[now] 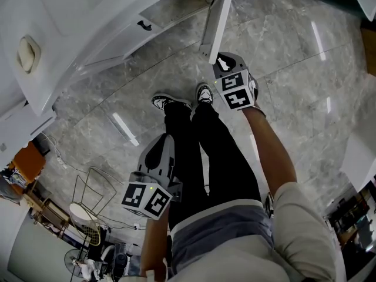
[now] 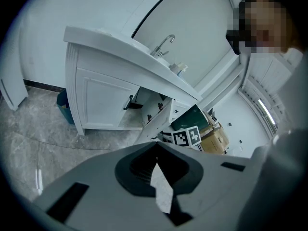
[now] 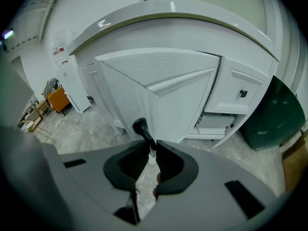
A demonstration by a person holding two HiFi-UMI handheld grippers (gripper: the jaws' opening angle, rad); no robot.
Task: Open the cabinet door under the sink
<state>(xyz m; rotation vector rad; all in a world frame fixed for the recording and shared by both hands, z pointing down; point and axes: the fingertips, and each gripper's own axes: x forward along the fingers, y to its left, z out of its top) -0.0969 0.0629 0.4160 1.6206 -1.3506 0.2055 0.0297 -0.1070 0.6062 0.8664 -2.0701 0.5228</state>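
The white sink cabinet (image 2: 103, 102) stands under a counter with a faucet (image 2: 163, 44). One cabinet door (image 3: 159, 90) stands swung out, seen edge-on from the head view as the door (image 1: 217, 19). My right gripper (image 3: 153, 146) is shut on its black handle (image 3: 140, 128); in the head view the right gripper (image 1: 218, 56) sits at the door's lower end. The left gripper (image 1: 165, 138) hangs beside the person's leg, away from the cabinet, and the left gripper (image 2: 156, 148) has its jaws together on nothing.
The neighbouring door with a black handle (image 2: 129, 102) stays flat against the cabinet. Shelves (image 3: 216, 121) show inside the opening. A dark green bin (image 3: 274, 114) stands right of the cabinet. The person's shoes (image 1: 176, 101) are on the marble floor. A wire rack (image 1: 94, 198) and an orange chair (image 1: 26, 160) stand behind.
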